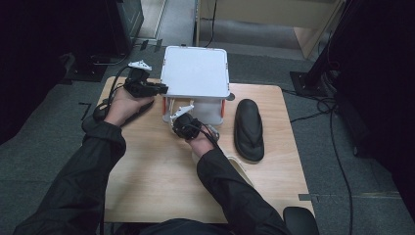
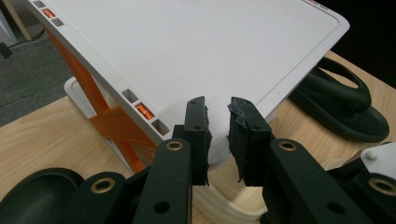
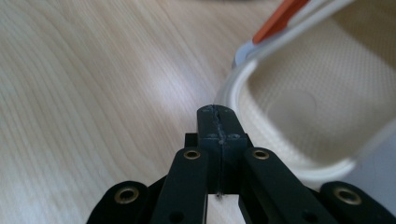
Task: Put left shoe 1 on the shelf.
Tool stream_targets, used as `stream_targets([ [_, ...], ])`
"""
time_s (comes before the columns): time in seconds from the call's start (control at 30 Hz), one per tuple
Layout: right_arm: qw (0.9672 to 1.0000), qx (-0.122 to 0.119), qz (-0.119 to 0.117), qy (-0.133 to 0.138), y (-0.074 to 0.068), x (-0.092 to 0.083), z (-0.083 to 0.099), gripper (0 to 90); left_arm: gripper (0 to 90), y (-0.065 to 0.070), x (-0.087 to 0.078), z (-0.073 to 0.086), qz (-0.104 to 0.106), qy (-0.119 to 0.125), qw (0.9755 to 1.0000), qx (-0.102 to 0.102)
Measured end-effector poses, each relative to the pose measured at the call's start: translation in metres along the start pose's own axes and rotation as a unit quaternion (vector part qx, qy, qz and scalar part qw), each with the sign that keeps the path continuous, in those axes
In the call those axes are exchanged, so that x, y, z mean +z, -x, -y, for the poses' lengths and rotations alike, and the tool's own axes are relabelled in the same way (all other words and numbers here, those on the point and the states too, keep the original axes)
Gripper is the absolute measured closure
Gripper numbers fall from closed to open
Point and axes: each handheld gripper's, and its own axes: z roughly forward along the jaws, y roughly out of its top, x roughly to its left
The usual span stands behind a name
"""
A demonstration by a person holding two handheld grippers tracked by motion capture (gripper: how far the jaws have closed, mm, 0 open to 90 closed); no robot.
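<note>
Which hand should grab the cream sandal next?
Right, probably. The right gripper sits shut right at the cream sandal rim; it only needs to open. The left gripper is up at the rack corner, away from it.

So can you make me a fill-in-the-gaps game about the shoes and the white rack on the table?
1. The slipper lying to the right of the white rack is coloured ____.
2. The jaws of the right gripper are fully ____.
3. The cream slipper beside those jaws rests on a table made of ____.
4. The rack's side braces are coloured ____.

Missing words: black; shut; wood; orange
</note>
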Motion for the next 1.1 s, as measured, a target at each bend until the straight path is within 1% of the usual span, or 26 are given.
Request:
stream_targets([
  [0.07, 0.9999, 0.004, 0.01, 0.003, 0.0, 0.002, -0.003, 90.0, 77.5, 0.0, 0.0, 0.0, 0.0, 0.0, 1.0, 0.0],
  [0.1, 0.9999, 0.001, 0.017, 0.004, 0.001, 0.004, -0.004, 90.0, 77.5, 0.0, 0.0, 0.0, 0.0, 0.0, 1.0, 0.0],
  [0.2, 0.9997, 0.013, 0.018, 0.005, 0.005, 0.006, -0.006, 90.0, 77.5, 0.0, 0.0, 0.0, -0.001, 0.001, 1.0, 0.001],
  [0.23, 0.9997, 0.022, 0.006, 0.011, 0.01, 0.006, -0.008, 90.0, 77.5, 0.0, 0.0, 0.0, 0.0, 0.001, 1.0, 0.0],
  [0.27, 0.9996, 0.026, 0.002, 0.015, 0.011, 0.005, -0.008, 90.0, 77.5, 0.0, 0.0, 0.0, 0.0, 0.001, 1.0, -0.001],
  [0.33, 0.9994, 0.025, 0.0, 0.026, 0.011, 0.003, -0.008, 90.0, 77.3, 0.0, 0.0, 0.0, -0.002, 0.001, 1.0, -0.003],
  [0.37, 0.9993, 0.029, -0.008, 0.024, 0.011, 0.001, -0.009, 90.0, 76.6, 0.001, -0.001, 0.0, -0.003, 0.0, 1.0, -0.002],
  [0.4, 0.9993, 0.029, -0.008, 0.024, 0.011, 0.001, -0.009, 90.0, 75.8, 0.001, -0.001, 0.0, -0.003, 0.0, 1.0, -0.002],
  [0.43, 0.9989, 0.032, -0.018, 0.029, 0.01, -0.004, -0.009, 90.0, 74.0, 0.003, -0.001, -0.001, -0.005, -0.002, 1.0, -0.001],
  [0.47, 0.9987, 0.034, -0.022, 0.031, 0.01, -0.007, -0.009, 89.6, 72.6, 0.003, -0.001, -0.001, -0.005, -0.002, 1.0, -0.001],
  [0.5, 0.9982, 0.037, -0.028, 0.038, 0.009, -0.013, -0.01, 87.8, 70.9, 0.006, -0.002, -0.002, -0.005, -0.008, 0.9999, -0.005],
  [0.53, 0.998, 0.036, -0.031, 0.042, 0.008, -0.017, -0.01, 87.1, 69.3, 0.006, -0.002, -0.002, -0.005, -0.008, 0.9999, -0.005],
  [0.57, 0.998, 0.036, -0.031, 0.042, 0.008, -0.017, -0.01, 87.1, 69.3, 0.008, -0.002, -0.003, -0.001, -0.01, 0.9999, -0.009],
  [0.6, 0.997, 0.035, -0.044, 0.052, 0.007, -0.029, -0.01, 84.9, 64.4, 0.011, -0.005, -0.003, 0.002, -0.013, 0.9998, -0.012],
  [0.67, 0.9961, 0.036, -0.055, 0.059, 0.006, -0.039, -0.008, 82.3, 61.5, 0.017, -0.012, -0.004, 0.003, -0.01, 0.9999, -0.013],
  [0.73, 0.9946, 0.038, -0.071, 0.065, 0.005, -0.05, -0.004, 80.0, 59.7, 0.022, -0.017, -0.005, 0.005, -0.002, 0.9998, -0.016],
  [0.87, 0.9941, 0.028, -0.081, 0.066, 0.002, -0.068, 0.007, 73.8, 58.2, 0.033, -0.022, -0.007, 0.008, -0.004, 0.9999, -0.004],
  [0.9, 0.9941, 0.028, -0.081, 0.066, 0.002, -0.068, 0.007, 73.8, 57.9, 0.033, -0.022, -0.007, 0.008, -0.004, 0.9999, -0.004],
  [0.93, 0.9929, 0.031, -0.087, 0.075, 0.006, -0.079, 0.013, 71.5, 57.4, 0.038, -0.022, -0.007, 0.011, -0.004, 0.9999, -0.001],
  [1.0, 0.992, 0.035, -0.09, 0.081, 0.009, -0.087, 0.019, 69.8, 56.4, 0.041, -0.022, -0.008, 0.011, -0.004, 0.9999, 0.0],
  [1.03, 0.9918, 0.035, -0.091, 0.083, 0.01, -0.091, 0.022, 68.9, 56.2, 0.044, -0.02, -0.009, 0.012, -0.004, 0.9999, 0.001],
  [1.1, 0.9918, 0.035, -0.088, 0.085, 0.014, -0.1, 0.029, 67.0, 55.7, 0.048, -0.019, -0.01, 0.011, -0.007, 0.9999, 0.003],
])
